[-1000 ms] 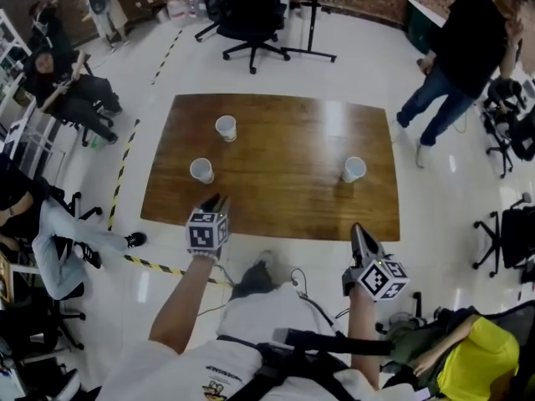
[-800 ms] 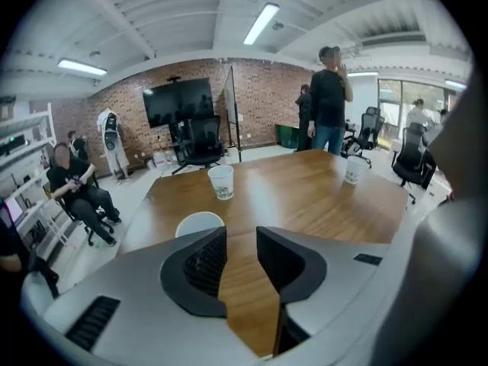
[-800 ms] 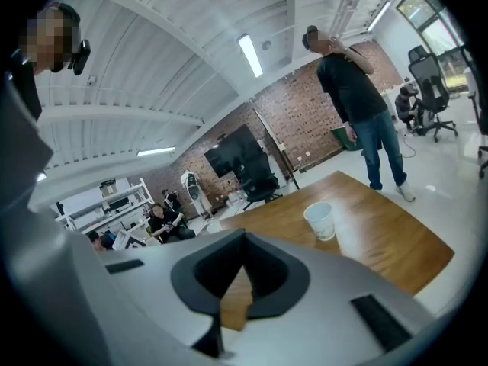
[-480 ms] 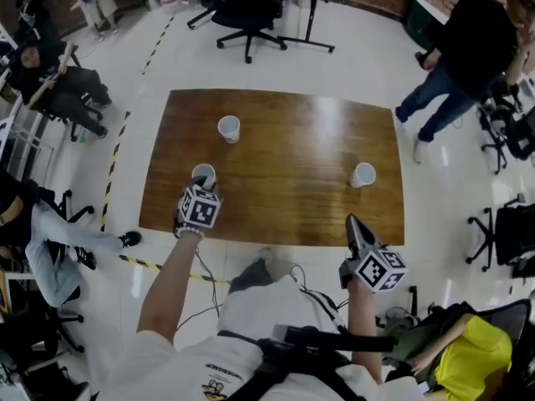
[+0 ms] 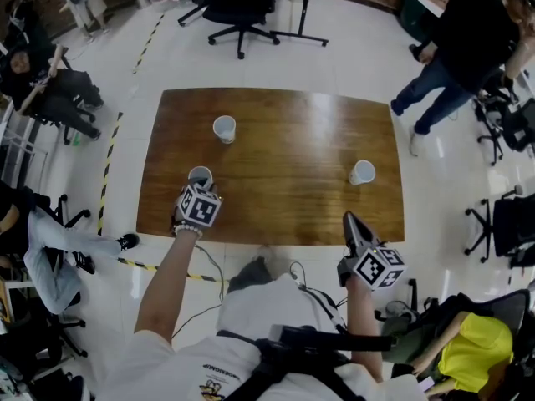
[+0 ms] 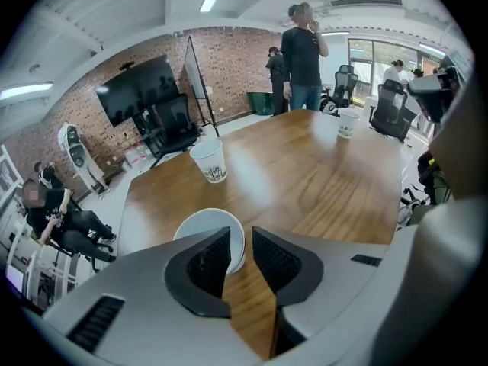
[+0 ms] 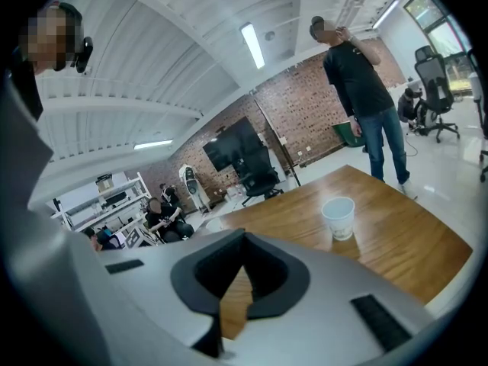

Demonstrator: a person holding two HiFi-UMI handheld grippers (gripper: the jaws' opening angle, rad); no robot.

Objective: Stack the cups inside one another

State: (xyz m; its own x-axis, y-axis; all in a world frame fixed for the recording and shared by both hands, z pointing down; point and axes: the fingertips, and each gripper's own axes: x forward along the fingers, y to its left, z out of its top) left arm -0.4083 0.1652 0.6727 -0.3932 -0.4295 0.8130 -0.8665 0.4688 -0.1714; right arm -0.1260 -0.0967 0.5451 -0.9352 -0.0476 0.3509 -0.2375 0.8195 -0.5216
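A brown wooden table (image 5: pixel 284 153) stands on a glossy white floor (image 5: pixel 351 61) marked with yellow-and-black tape (image 5: pixel 107 170), black office chairs (image 5: pixel 238 7) around it, a brick wall (image 6: pixel 229 59) with a dark screen (image 6: pixel 137 90) behind, windows (image 6: pixel 374 52) to one side, strip lights (image 7: pixel 252 44) overhead

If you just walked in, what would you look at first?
Three white cups stand apart on a big brown table: the far cup, the right cup and the near cup. The left gripper is closing its jaws with the near cup's rim between them.
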